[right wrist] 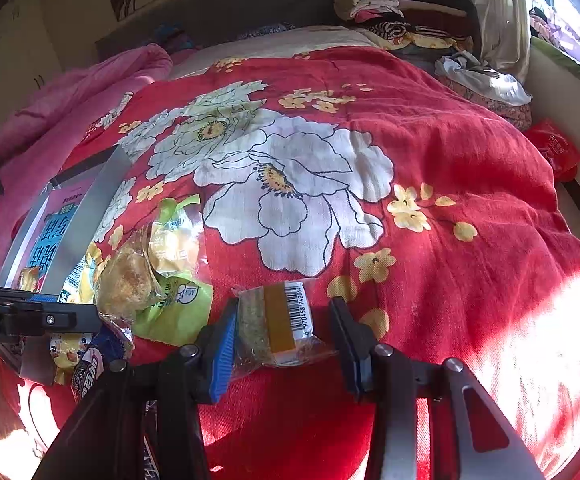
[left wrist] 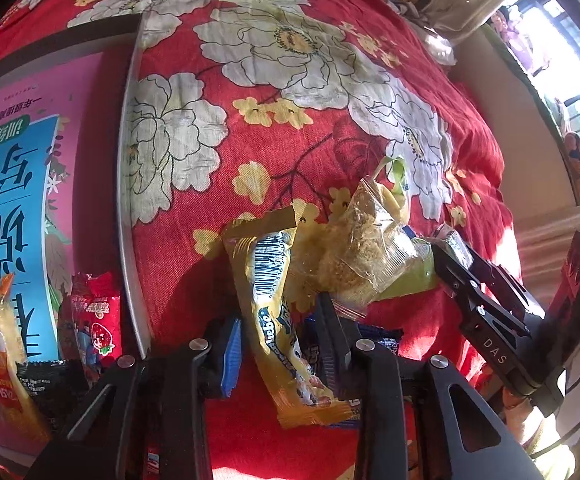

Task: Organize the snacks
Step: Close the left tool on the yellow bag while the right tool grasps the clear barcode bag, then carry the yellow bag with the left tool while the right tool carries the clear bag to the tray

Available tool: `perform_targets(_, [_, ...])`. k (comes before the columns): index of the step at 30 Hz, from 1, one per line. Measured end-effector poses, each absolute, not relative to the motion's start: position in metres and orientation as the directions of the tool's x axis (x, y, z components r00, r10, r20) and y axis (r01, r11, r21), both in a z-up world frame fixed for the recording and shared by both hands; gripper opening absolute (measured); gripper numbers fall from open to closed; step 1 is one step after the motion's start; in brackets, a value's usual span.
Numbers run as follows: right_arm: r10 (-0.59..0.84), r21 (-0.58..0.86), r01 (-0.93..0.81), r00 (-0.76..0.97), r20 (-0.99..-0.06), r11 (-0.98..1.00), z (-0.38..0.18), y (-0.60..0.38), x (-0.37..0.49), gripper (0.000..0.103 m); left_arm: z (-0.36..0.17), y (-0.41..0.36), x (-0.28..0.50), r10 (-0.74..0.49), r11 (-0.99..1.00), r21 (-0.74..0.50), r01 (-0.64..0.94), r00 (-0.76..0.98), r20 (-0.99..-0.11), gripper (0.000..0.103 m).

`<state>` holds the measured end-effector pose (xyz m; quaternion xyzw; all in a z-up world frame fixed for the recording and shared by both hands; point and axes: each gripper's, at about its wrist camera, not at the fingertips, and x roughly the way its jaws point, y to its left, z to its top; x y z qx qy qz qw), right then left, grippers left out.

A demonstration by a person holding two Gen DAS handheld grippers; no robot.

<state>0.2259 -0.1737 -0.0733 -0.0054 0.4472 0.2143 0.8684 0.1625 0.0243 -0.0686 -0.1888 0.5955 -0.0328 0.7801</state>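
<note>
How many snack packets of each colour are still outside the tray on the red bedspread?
Yellow packet: 1
Blue packet: 1
Green-and-clear bag: 1
Clear packet with barcode label: 1
Total that I can make out: 4

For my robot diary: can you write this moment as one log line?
left gripper: closing around yellow snack packet | right gripper: shut on clear-wrapped snack bar | tray: holds some snacks
</note>
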Motion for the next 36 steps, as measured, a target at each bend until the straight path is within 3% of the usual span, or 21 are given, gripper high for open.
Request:
perform_targets(4, [0.374, 0.197, -0.367, 0.51, -0.775, 0.909, -0.072, -0.178, 0.226, 0.044, -0.071, 0.036, 0.162, -0.288, 0.914, -0.353, -0.2, 0.294, -0.911, 0.013])
perform_targets(13, [0.384, 0.23, -0.335, 0.522, -0.762, 0.914, -0.068, -0.19, 0.227, 0.044, -0.064, 0.035, 0.154, -0.344, 0.897, -0.411, -0.164, 0.327, -0.88, 0.012])
perform_targets(19, [0.384, 0.236, -0.324, 0.542, -0.748, 0.916, -0.061, -0.195, 0.225, 0.044, -0.051, 0.025, 0.146, -0.335, 0.917, -0.387, -0.091, 0.35, -0.875, 0.012])
perform_targets(36, [0.399, 0.23, -0.342, 0.594, -0.698, 0.911, -0.023, -0.194, 0.201, 0.044, -0.012, 0.046, 0.13, -0.305, 0.919, -0.381, -0.102, 0.429, -0.851, 0.012])
